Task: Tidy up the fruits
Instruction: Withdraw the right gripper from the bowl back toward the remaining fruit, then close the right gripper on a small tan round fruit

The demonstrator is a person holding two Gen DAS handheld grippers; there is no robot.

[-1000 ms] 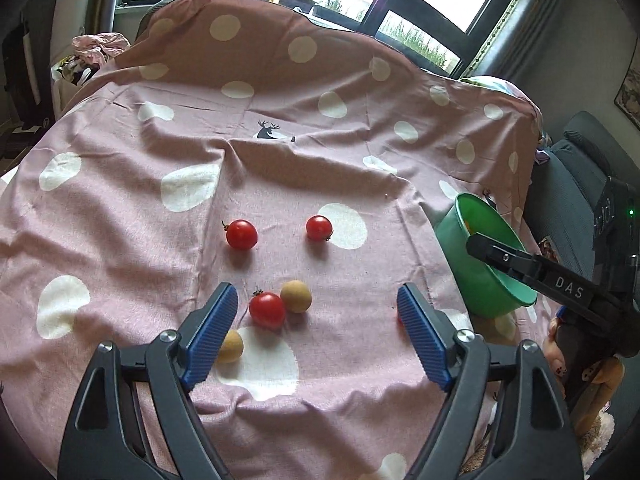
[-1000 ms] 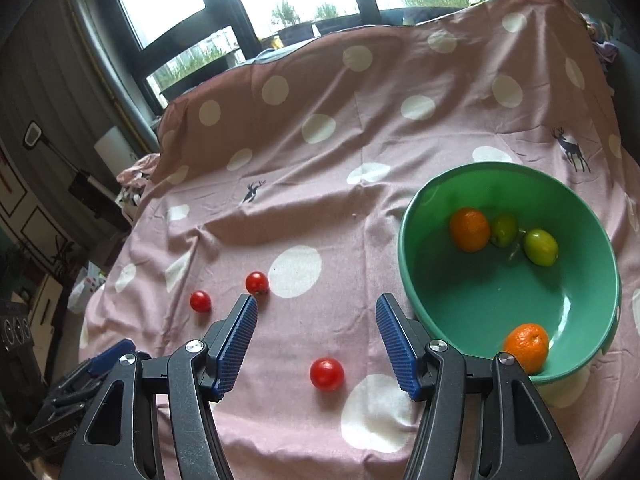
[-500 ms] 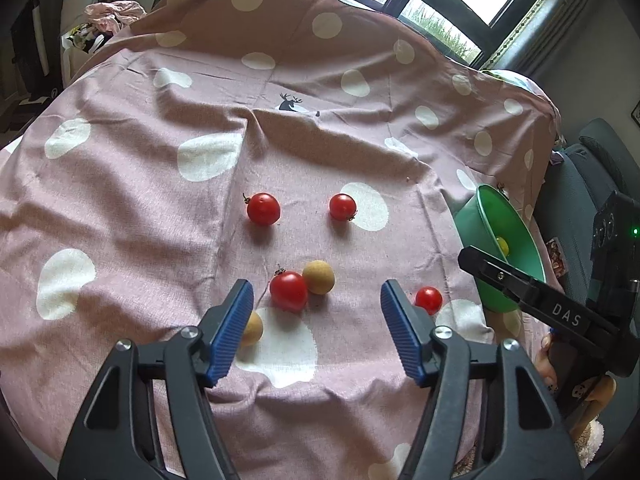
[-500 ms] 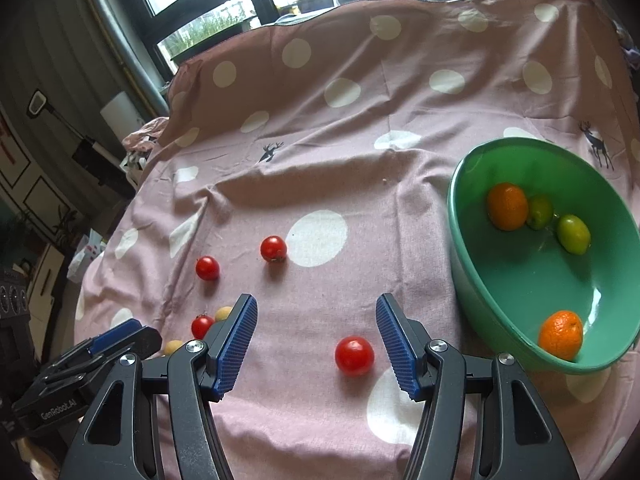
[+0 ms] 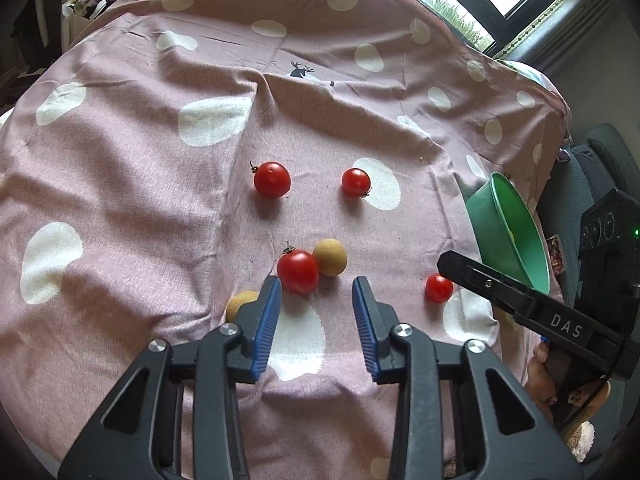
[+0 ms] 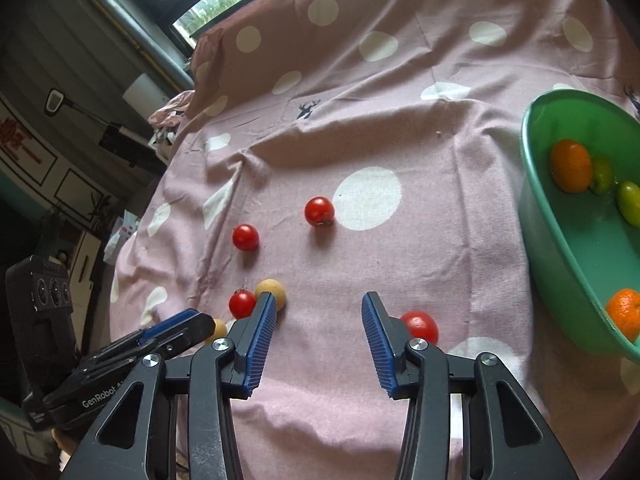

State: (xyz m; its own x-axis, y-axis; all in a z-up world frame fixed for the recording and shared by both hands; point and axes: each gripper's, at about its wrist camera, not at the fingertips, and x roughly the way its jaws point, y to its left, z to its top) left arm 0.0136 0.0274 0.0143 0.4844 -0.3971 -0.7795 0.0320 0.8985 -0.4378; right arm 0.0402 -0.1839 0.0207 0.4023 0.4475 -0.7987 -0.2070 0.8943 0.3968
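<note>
The left gripper [image 5: 316, 300] pointed down at the pink spotted cloth [image 5: 120, 168]. Its jaws had just been closing and stood partly open, with only bare cloth between the blue pads. A red tomato [image 5: 298, 271] lay just ahead of its left fingertip, touching a tan round fruit [image 5: 330, 257] behind it. A second tan fruit [image 5: 238, 303] sat just outside the left finger, partly hidden by it. Two more tomatoes [image 5: 272, 179] [image 5: 355, 182] lay farther ahead, well apart from each other.

The right gripper [image 6: 318, 312] also pointed down at the cloth, its jaws just having narrowed yet partly open and holding nothing. Another tomato [image 6: 420, 326] lay just outside its right finger, partly hidden behind it, not between the pads. To the right of that gripper stood the green bowl [image 6: 536, 216], holding two oranges [image 6: 571, 165] [image 6: 625, 313] and two small green fruits [image 6: 602, 175] [image 6: 629, 203].
</note>
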